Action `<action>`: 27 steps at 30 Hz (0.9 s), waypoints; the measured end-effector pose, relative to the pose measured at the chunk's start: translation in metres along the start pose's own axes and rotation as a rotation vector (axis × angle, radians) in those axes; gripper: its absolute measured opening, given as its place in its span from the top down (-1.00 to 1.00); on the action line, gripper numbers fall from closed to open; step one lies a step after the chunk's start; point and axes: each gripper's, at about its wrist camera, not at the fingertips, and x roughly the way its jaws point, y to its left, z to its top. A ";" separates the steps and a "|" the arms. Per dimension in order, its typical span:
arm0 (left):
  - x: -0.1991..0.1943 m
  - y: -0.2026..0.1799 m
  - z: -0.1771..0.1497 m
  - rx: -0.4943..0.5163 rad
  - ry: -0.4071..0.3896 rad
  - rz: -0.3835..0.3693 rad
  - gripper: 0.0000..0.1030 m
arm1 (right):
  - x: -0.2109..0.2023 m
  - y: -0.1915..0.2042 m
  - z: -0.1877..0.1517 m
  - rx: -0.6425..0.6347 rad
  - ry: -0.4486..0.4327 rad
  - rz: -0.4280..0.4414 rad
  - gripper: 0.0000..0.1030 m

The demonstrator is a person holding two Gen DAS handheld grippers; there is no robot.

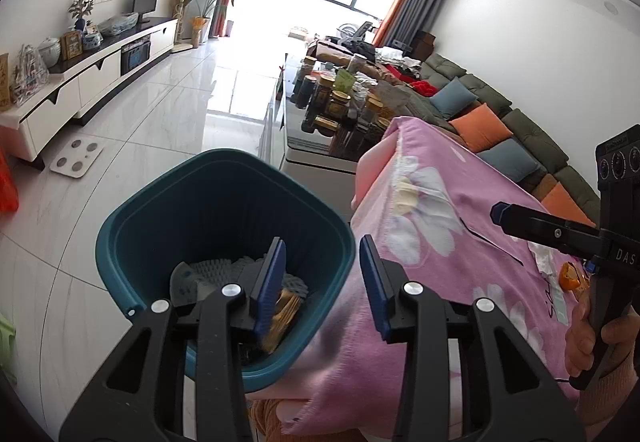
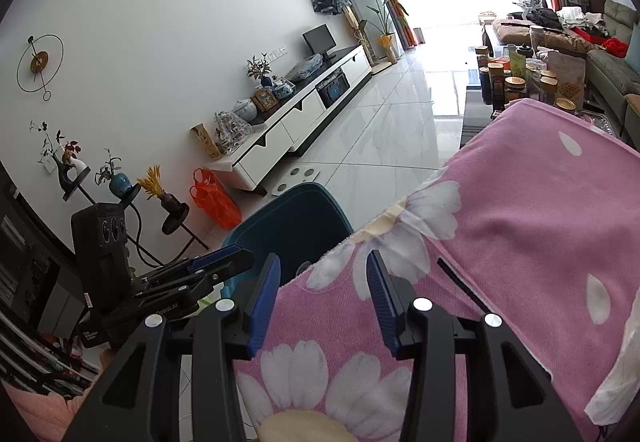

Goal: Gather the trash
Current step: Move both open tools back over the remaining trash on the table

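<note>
Both tongs held parted, nothing gripped: left gripper (image 1: 323, 284) over bin (image 1: 120, 226) rim; right gripper (image 2: 323, 298) above table (image 2: 540, 202) edge; orange wrapper (image 1: 570, 276) could be knocked off the cloth-covered edge, missing bin.

Smooth plastic bin (image 1: 224, 210), nubbly cloth (image 2: 520, 210)

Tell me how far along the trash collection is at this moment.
Partly done: the teal bin already holds foam netting and a yellowish wrapper. Nothing is in hand; the left tool over the bin and the right tool are both open. Left on the pink cloth: an orange wrapper and white crumpled paper.
</note>
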 end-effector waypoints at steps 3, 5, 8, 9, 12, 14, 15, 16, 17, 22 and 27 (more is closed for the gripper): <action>-0.002 -0.028 0.001 0.053 -0.002 -0.060 0.21 | -0.024 -0.013 -0.009 0.024 -0.035 -0.023 0.15; -0.002 -0.046 -0.002 0.086 0.004 -0.098 0.20 | -0.039 -0.021 -0.015 0.041 -0.057 -0.044 0.15; 0.003 -0.072 -0.005 0.129 0.022 -0.157 0.19 | -0.062 -0.033 -0.025 0.069 -0.089 -0.081 0.15; 0.006 -0.081 -0.006 0.141 0.030 -0.176 0.18 | -0.070 -0.037 -0.030 0.076 -0.100 -0.098 0.15; 0.016 -0.106 -0.011 0.182 0.058 -0.229 0.17 | -0.093 -0.050 -0.044 0.097 -0.124 -0.154 0.14; 0.023 -0.123 -0.014 0.205 0.082 -0.264 0.16 | -0.107 -0.058 -0.055 0.114 -0.136 -0.193 0.14; 0.028 -0.131 -0.016 0.218 0.094 -0.277 0.16 | -0.113 -0.063 -0.061 0.126 -0.141 -0.211 0.14; 0.032 -0.139 -0.018 0.232 0.104 -0.287 0.16 | -0.120 -0.067 -0.067 0.138 -0.149 -0.229 0.14; 0.035 -0.147 -0.021 0.245 0.114 -0.299 0.16 | -0.127 -0.073 -0.072 0.153 -0.156 -0.244 0.14; 0.056 -0.186 -0.028 0.304 0.172 -0.351 0.16 | -0.159 -0.101 -0.096 0.220 -0.187 -0.345 0.14; 0.079 -0.222 -0.034 0.347 0.222 -0.389 0.15 | -0.180 -0.126 -0.111 0.281 -0.200 -0.448 0.13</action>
